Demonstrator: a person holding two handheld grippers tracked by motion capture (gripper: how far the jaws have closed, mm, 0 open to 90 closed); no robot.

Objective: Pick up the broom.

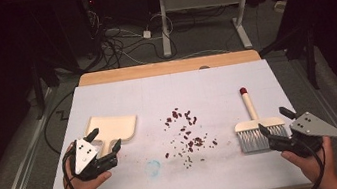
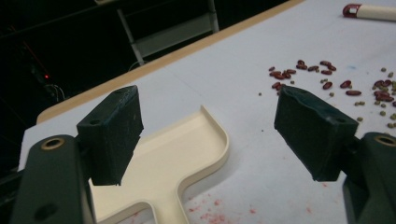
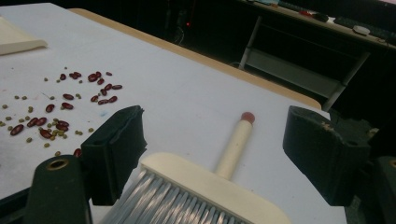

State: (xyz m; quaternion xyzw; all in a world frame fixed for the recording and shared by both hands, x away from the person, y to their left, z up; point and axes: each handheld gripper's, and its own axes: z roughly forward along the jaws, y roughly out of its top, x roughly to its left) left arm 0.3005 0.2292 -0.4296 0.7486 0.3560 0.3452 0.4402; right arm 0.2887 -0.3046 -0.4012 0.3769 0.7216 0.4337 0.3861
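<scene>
The left gripper [image 1: 105,141] is wide open over the handle of the empty cream dustpan [image 1: 113,126]. The right gripper [image 1: 274,120] is wide open around the brush [image 1: 257,128], holding nothing. Farther, between them, red beans [image 1: 185,131] lie scattered on the table [image 1: 166,90].

left hand-held gripper [image 1: 104,140]: jaws apart | right hand-held gripper [image 1: 275,119]: jaws apart

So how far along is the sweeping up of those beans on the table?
Nothing is swept yet: the beans lie scattered mid-table. In hand, only the approach: the left gripper is open over the dustpan handle, and the right gripper is open at the brush head. Grasping, sweeping and collecting remain.
</scene>
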